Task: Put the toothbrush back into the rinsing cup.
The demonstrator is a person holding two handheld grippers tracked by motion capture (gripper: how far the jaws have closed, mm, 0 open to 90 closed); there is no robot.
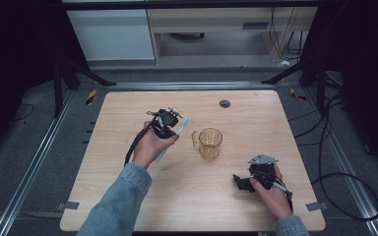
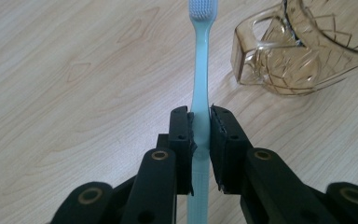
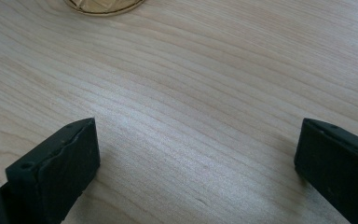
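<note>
The left gripper sits at about 10 o'clock from the desk's centre in the high view, its jaws clamped on the handle of a pale blue toothbrush. In the left gripper view the 2 black jaws press the toothbrush from both sides at roughly mid-handle, and the white bristle head points away toward 12 o'clock, near the top edge of that view. The toothbrush runs slantwise in the high view, its head up toward 1 o'clock and its tail down toward 7 o'clock, passing under the person's left hand.

An amber glass mug stands upright on the wooden desk, just beside the toothbrush at its 3 o'clock, with the handle turned toward the left gripper. In the left gripper view the mug lies at 2 o'clock from the jaws, apart from the toothbrush.

The right gripper rests low at about 5 o'clock on the desk, well apart from the mug, with a grey plate on top. In the right gripper view its 2 jaws stand wide apart over bare wood with nothing between them, and the mug's base peeks in at 11 o'clock.
</note>
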